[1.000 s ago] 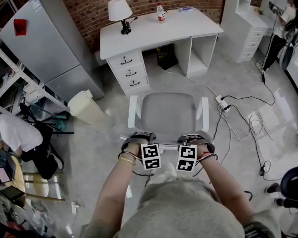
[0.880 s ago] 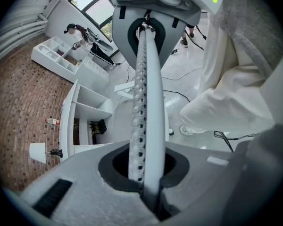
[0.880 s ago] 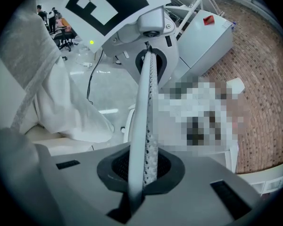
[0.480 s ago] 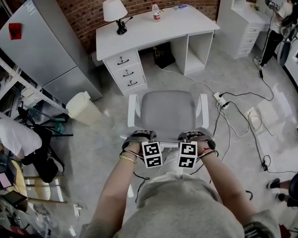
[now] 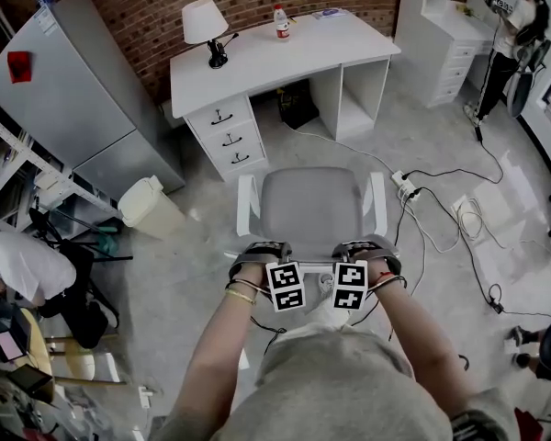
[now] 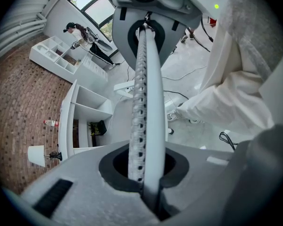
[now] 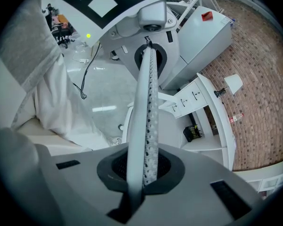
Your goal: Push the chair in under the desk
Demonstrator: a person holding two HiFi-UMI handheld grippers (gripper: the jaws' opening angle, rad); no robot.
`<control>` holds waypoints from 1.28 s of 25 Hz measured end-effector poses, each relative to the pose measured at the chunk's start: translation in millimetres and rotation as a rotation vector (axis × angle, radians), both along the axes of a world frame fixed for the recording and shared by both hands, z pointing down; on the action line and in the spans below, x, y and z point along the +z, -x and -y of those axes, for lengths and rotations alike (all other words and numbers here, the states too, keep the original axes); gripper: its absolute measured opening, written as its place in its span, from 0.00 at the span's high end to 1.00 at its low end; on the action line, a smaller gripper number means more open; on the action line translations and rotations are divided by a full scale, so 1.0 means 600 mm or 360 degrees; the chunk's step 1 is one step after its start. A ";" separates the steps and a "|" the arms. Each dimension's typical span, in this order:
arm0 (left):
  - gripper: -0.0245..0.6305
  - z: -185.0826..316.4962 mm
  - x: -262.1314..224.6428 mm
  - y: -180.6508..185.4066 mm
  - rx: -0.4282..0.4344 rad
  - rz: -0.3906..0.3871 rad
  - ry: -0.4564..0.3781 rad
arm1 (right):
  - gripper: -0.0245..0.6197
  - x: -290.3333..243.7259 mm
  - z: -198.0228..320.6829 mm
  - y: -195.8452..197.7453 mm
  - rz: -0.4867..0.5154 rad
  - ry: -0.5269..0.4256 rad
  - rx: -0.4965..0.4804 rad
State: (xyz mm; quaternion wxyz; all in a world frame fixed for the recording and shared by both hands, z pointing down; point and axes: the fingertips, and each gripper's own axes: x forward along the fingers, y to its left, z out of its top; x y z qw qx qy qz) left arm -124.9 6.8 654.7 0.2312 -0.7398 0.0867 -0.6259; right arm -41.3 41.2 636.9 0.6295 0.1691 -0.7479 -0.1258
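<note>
The grey-seated chair [image 5: 312, 205] with white armrests stands on the floor facing the white desk [image 5: 285, 53], short of its knee gap. Both grippers clasp the top edge of the chair's backrest. My left gripper [image 5: 257, 252] is shut on it at the left, and my right gripper [image 5: 365, 249] is shut on it at the right. In the left gripper view the backrest's white rim and mesh [image 6: 144, 93] run straight up between the closed jaws of the left gripper [image 6: 144, 175]. The right gripper view shows the same backrest rim [image 7: 146, 98] pinched in the right gripper [image 7: 140, 173].
A lamp [image 5: 205, 21] and a bottle [image 5: 281, 23] stand on the desk, a black bag [image 5: 297, 108] under it. A cream bin [image 5: 150, 207] and a grey fridge [image 5: 73, 81] are left. A power strip [image 5: 406, 186] and cables lie right. A person [image 5: 510, 35] stands far right.
The chair, with both grippers on its backrest, has slid a little toward the desk. The grips are unchanged.
</note>
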 end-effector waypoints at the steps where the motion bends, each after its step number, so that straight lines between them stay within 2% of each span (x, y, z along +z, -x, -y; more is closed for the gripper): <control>1: 0.91 0.004 0.001 -0.004 0.0001 0.0004 0.0003 | 0.94 0.001 0.004 -0.004 -0.0002 0.0000 0.0002; 32: 0.94 0.117 0.006 -0.059 0.0022 0.0027 0.0017 | 0.94 0.004 0.122 -0.063 -0.0028 -0.0020 0.0014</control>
